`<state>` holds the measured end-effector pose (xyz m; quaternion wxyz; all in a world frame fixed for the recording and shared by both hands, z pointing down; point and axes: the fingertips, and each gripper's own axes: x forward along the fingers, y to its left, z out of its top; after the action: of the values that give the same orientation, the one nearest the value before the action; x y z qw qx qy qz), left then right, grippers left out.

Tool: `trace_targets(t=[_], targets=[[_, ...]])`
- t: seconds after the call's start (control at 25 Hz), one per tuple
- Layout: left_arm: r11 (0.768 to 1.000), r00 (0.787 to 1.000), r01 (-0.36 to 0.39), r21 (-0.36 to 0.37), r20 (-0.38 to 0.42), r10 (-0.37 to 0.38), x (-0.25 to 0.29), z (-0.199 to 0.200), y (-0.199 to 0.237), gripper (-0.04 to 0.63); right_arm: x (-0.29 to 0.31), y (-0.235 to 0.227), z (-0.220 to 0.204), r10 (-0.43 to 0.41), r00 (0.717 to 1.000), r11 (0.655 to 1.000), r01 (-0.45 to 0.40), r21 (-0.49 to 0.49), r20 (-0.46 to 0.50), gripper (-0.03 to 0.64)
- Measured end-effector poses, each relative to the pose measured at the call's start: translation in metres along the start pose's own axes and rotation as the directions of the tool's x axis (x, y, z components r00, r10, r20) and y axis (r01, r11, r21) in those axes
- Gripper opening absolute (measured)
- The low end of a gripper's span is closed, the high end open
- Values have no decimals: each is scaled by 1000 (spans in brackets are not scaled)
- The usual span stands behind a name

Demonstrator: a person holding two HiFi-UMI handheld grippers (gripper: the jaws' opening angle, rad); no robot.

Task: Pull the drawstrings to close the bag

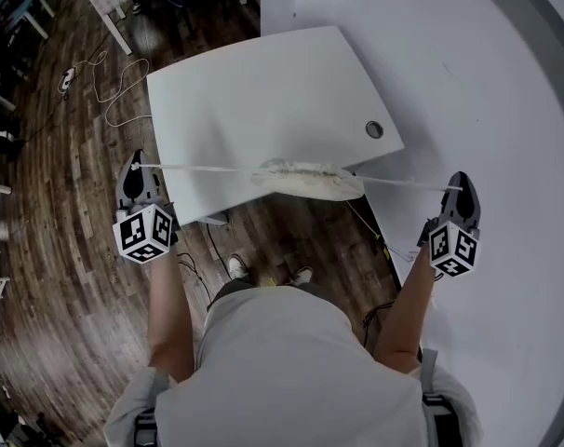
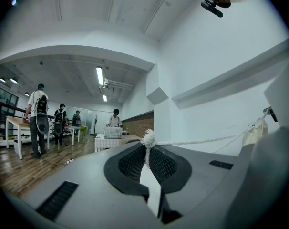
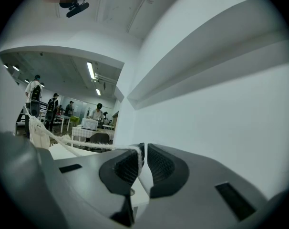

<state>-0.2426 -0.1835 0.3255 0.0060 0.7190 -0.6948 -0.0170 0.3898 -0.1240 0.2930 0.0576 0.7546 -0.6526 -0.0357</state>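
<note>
We find the bag [image 1: 305, 179] at the near edge of the desk [image 1: 263, 91]. Left of the bag, our left gripper [image 1: 133, 168] has its jaws clamped on the left drawstring [image 1: 203, 168]. Right of the bag, our right gripper [image 1: 461, 186] has its jaws clamped on the right drawstring [image 1: 403, 183]. Both are taut.

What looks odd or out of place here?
Nothing is spilled or damaged. The only oddity: the bag sits at the near edge of the table, seemingly overhanging it, with the drawstrings stretched taut to the left gripper and right gripper, both shut on them.
</note>
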Motion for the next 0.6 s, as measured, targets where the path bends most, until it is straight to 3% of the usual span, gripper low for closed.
trace_targets(t=[0.16, 0.36, 0.52, 0.6], targets=[[1000, 1000, 8, -21, -2, -9, 2, 4, -5, 17, 6, 4, 14, 20, 1000, 1000, -20, -16, 17, 40], [999, 999, 23, -29, 34, -22, 0, 24, -16, 17, 8, 18, 35, 88, 995, 996, -89, 32, 38, 40], [988, 995, 83, -127, 58, -76, 8, 38, -33, 17, 16, 48, 41, 183, 983, 977, -185, 107, 36, 40], [984, 991, 114, -135, 80, -104, 7, 42, -47, 17, 15, 62, 41, 215, 975, 968, -220, 118, 48, 40]])
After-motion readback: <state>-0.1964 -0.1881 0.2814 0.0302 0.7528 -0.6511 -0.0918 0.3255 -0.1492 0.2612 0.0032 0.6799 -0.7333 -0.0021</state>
